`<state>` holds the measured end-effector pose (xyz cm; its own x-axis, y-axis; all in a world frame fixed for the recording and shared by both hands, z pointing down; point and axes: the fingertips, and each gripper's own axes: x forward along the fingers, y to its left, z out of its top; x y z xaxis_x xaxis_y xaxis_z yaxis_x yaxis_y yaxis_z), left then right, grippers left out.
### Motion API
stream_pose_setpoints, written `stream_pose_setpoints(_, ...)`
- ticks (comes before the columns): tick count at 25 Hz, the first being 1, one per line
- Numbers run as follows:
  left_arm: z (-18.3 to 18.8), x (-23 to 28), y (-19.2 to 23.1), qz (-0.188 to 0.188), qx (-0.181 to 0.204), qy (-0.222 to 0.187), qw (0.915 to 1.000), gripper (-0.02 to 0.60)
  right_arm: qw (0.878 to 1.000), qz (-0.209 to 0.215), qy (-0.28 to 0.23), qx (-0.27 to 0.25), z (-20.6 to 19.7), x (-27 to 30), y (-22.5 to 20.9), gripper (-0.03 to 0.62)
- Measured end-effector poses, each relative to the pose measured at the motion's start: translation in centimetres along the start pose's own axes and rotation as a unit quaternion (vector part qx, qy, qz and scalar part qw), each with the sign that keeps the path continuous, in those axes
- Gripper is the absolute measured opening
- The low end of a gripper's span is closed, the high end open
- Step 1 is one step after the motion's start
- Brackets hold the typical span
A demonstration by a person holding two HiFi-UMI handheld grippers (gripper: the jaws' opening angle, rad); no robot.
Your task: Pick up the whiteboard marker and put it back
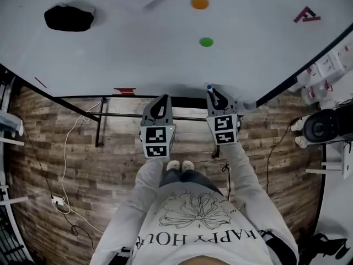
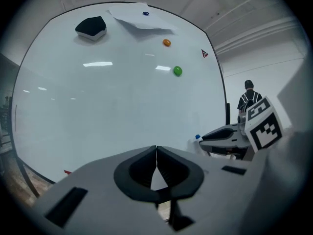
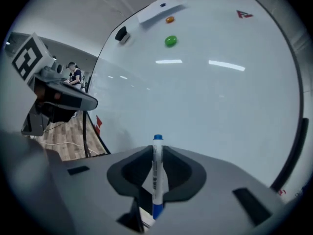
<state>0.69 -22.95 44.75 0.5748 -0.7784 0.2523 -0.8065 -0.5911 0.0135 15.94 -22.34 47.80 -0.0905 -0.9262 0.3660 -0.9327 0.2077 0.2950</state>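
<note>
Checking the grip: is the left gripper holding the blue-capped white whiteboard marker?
No, the marker is clamped in the right gripper; the left gripper is shut, empty.

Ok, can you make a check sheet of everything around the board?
Surface: whiteboard, mostly blank, with a small red mark in one corner.
Job's things: marker, blue cap on, standing upright between the right jaws.
Clutter: black eraser, orange magnet, green magnet, and paper, all on the board.
Grippers: left gripper shut and empty; right gripper shut on the marker.
Cables: white cable lying on the floor.
Surroundings: wood floor; a person stands far off.
</note>
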Motion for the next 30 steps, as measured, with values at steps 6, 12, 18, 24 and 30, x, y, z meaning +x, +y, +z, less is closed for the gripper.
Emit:
stream_pose_setpoints(6, 2.3, 1.9, -4.6, -0.052, 0.01, -0.025, 0.9983, 0.006, 0.994, -0.086, -0.058, 0.037, 2.1, -4.4, -5.5, 0.066)
stream_pose_setpoints(12, 3.7, 3.4, -8.8, -0.097, 0.022, -0.035, 0.9945, 0.006, 0.98, -0.158, -0.096, 0.07, 2.0, -8.5, -10.6, 0.066)
stream_pose_setpoints(18, 4.3, 4.7, -12.1, -0.127, 0.033, -0.035, 0.9907, 0.006, 0.965, -0.207, -0.116, 0.114, 0.5, -11.3, -15.1, 0.066)
stream_pose_setpoints(24, 4.3, 5.9, -14.5, -0.144, 0.039, -0.03, 0.9884, 0.006, 0.957, -0.219, -0.12, 0.15, -1.6, -11.9, -17.8, 0.066)
stream_pose_setpoints(30, 4.1, 6.8, -15.7, -0.15, 0.045, -0.021, 0.9875, 0.006, 0.955, -0.22, -0.113, 0.164, -3.1, -11.1, -19.0, 0.066)
